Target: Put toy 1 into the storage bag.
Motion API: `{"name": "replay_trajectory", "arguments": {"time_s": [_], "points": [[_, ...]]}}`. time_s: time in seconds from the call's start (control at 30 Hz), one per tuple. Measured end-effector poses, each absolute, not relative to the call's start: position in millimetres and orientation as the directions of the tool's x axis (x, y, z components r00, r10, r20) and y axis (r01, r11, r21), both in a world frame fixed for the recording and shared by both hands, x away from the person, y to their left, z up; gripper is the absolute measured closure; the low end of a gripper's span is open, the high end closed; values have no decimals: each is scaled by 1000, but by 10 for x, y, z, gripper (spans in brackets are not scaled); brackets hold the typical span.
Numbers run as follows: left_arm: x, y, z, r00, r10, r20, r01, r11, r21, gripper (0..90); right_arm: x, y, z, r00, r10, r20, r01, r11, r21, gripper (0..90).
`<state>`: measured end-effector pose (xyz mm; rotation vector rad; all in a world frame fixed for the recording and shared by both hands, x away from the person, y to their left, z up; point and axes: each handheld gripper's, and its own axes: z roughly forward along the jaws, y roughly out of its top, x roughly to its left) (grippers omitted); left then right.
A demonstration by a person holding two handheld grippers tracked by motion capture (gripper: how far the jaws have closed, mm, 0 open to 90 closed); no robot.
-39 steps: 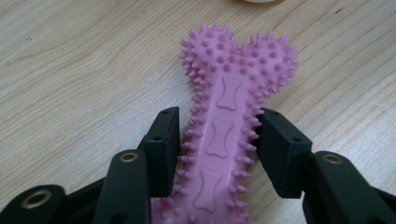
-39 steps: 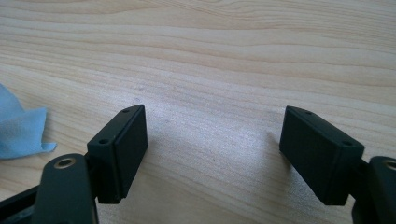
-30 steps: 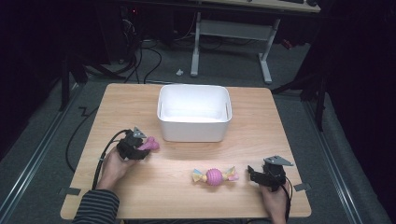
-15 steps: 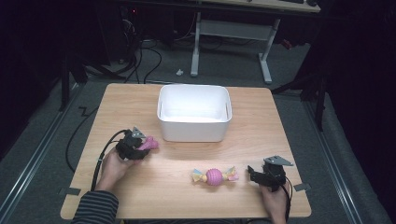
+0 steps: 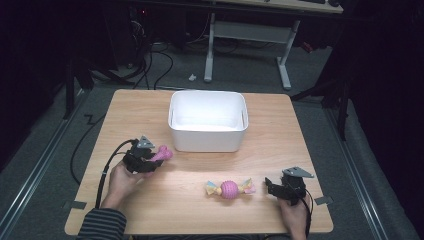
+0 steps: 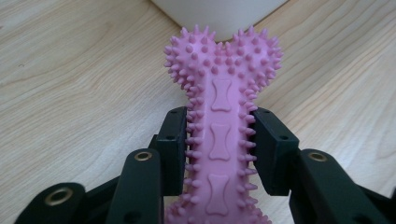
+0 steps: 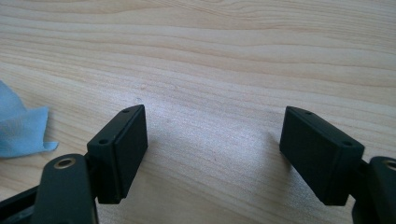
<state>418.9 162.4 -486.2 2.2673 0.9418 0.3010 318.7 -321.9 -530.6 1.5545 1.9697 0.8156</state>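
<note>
- The left gripper is clamped on the pink spiky rubber bone toy; its jaws have just finished closing, and both black pads press the shaft from either side, with the knobbed end sticking out ahead.
- From the high view the bone sits at the near-left of the light wooden table, just short of the white rectangular plastic bin.
- The grip looks centred on the shaft, and that matters: those soft spikes will flex, so a squeeze on the narrow middle should hold better than one near a bulbous end.
- My read is that a lift comes next, so raise it straight up first and clear the bin's near wall before moving forward, because the toy's head points right at that wall.
- Keep the wrist level; a long toy held at one spot may swing if tilted.
- The right gripper rests with its jaws spread wide and nothing between them, above bare wood.
- It waits just beside the pink ball toy with pastel cloth ends, touching nothing.
</note>
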Motion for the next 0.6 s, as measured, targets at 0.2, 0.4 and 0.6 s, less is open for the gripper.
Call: {"name": "replay_trajectory", "arguments": {"time_s": [0.2,0.4,0.6], "points": [[4131,1647,-4782,710,701,-62,548,-496,674,592,3185,-3218,-5305,-226,974,-18,677,170,716,235],[4051,1662,-4695,703,708,-68,542,-472,696,592,3185,-3218,-5305,-228,974,-20,677,173,716,234],[3976,1705,-4585,691,715,-106,543,-417,729,593,3185,-3218,-5305,-228,973,-19,676,173,716,234]]}}
